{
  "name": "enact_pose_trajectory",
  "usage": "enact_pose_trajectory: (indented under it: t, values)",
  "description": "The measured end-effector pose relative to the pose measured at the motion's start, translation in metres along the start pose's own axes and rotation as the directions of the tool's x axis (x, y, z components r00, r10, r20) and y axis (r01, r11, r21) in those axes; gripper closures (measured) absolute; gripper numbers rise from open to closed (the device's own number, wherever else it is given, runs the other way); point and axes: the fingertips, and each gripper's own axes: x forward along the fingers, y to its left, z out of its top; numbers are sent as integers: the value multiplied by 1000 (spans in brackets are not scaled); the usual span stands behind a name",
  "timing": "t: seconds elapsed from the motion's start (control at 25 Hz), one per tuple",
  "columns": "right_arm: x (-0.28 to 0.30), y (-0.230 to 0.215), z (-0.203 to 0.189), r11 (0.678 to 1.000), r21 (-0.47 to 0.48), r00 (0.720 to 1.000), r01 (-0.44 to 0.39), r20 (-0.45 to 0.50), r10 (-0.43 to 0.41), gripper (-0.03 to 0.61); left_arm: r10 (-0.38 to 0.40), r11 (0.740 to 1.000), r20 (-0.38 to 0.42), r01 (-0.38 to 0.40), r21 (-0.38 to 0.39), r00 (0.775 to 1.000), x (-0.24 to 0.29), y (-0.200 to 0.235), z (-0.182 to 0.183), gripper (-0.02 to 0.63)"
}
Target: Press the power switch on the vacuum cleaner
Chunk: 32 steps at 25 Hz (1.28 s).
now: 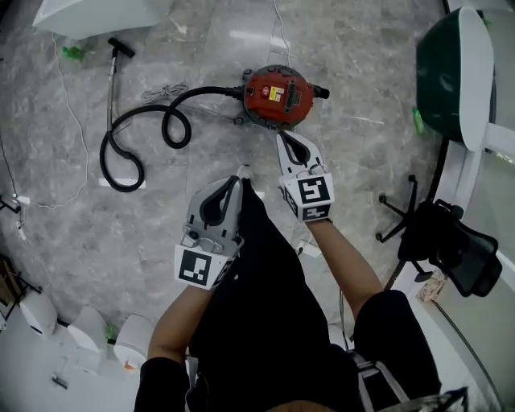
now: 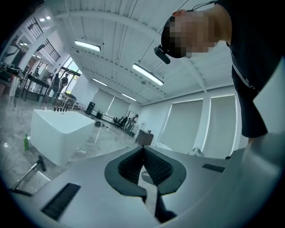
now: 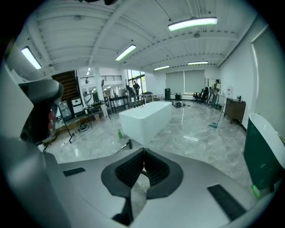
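The red round vacuum cleaner (image 1: 278, 95) stands on the grey marble floor, with a yellow label and a dark panel on top. Its black hose (image 1: 137, 141) loops away to the left and ends at a wand with a nozzle (image 1: 121, 47). My right gripper (image 1: 282, 137) is shut and empty, its tips a little short of the vacuum's near side. My left gripper (image 1: 244, 171) is shut too, lower and further back. Both gripper views look out over the room, not at the vacuum body. In them the left gripper (image 2: 143, 148) and the right gripper (image 3: 143, 152) show their pads meeting.
A white bathtub (image 1: 96, 14) (image 3: 147, 119) (image 2: 60, 133) stands behind the nozzle, a green bottle (image 3: 119, 132) beside it. A green-and-white tub (image 1: 455, 72) and a black office chair (image 1: 447, 241) are at the right. A thin white cable (image 1: 76, 121) trails at the left.
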Motion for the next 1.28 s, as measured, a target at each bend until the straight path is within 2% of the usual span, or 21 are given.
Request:
enact_pose_trajectory:
  t: [0.12,0.24,0.36,0.52,0.72,0.88,1.0,1.08,1.28]
  values:
    - [-52,29,37,999,42,993,-13,117,8,560,-6,1000,17,6,-2,1000,-7,-14,16,599]
    - [-109,64,69,996,80,971,-26,238,6,560,-12,1000,4,12,-28,1000,-25,-25,29,598]
    - [-157,91,94,996,88,943,8,330,-37,560,-58,998,-1,58,-33,998,-43,-35,43,598]
    - [-207,113,105,992,100,909,75,402,-109,560,-127,992,-7,126,-18,992,-68,-53,56,598]
    - [-261,120,121,972,145,828,185,509,-234,560,-226,974,39,225,32,973,-81,-81,81,599]
    - [-297,121,128,951,181,756,252,576,-310,560,-265,964,38,264,40,963,-81,-111,92,598]
    - [-307,127,135,939,207,717,276,606,-345,560,-335,938,40,329,114,941,-84,-129,102,600]
    - [-309,132,139,933,218,705,288,610,-360,560,-369,921,32,360,148,929,-88,-134,105,600]
    - [-314,141,147,929,214,695,303,617,-368,561,-395,909,35,385,160,918,-88,-141,113,599]
